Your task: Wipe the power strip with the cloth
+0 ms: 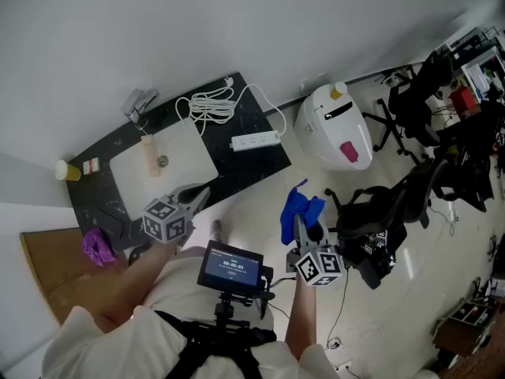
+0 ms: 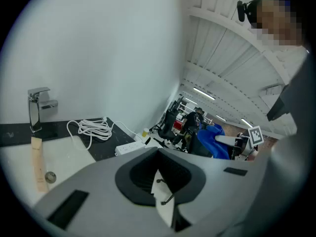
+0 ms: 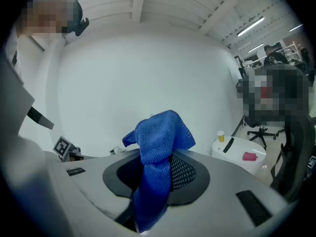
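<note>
Power strip (image 1: 255,140) on black counter (image 1: 264,166) by wall (image 1: 237,22)

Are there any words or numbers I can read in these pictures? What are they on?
No text reads clearly here.
Screen: a row of digits like a timer, too small to read.
Small box on the counter: red label, too small to read.
Left cube and right cube: black-and-white square patterns only, no words.

No print is legible anywhere; the figures on the small screen (image 1: 230,266) are too blurred to read.
</note>
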The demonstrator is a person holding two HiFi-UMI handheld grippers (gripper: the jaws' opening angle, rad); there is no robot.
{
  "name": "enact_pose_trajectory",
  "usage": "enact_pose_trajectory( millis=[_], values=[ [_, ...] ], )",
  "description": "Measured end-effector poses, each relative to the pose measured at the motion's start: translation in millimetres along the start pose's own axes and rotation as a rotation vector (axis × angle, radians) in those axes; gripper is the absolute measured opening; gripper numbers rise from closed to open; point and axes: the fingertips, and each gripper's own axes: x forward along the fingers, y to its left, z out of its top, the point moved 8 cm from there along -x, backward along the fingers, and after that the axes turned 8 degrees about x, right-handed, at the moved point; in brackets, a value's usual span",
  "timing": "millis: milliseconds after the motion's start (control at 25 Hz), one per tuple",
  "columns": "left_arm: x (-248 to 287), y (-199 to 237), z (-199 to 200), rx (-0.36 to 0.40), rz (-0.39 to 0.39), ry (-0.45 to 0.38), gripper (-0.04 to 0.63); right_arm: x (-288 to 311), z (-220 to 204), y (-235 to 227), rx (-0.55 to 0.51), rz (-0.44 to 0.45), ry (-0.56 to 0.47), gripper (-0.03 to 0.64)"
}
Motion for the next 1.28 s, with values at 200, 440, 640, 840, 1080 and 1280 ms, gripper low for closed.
enact_pose_trajectory(
  millis=[200,440,640,840,1080,1280],
  values=[
    [-1,26,6,-0.003,-0.014,-0.014,0.0,21,-5,12,0.0,-0.008,-0.015,0.107],
    [5,49,15,-0.01,-0.036,-0.031,0.0,42,0,28,-0.01,-0.013,-0.032,0.107],
    [4,51,23,-0.016,-0.053,-0.048,0.0,45,7,42,-0.026,-0.018,-0.023,0.107],
    [9,53,19,-0.031,-0.056,-0.047,0.0,50,11,43,-0.048,-0.01,-0.017,0.107],
    [22,53,22,-0.031,-0.044,-0.026,0.0,62,21,34,-0.047,0.007,-0.01,0.107],
    [39,61,33,-0.045,-0.014,-0.03,0.0,88,28,17,-0.051,0.029,0.02,0.107]
  ],
)
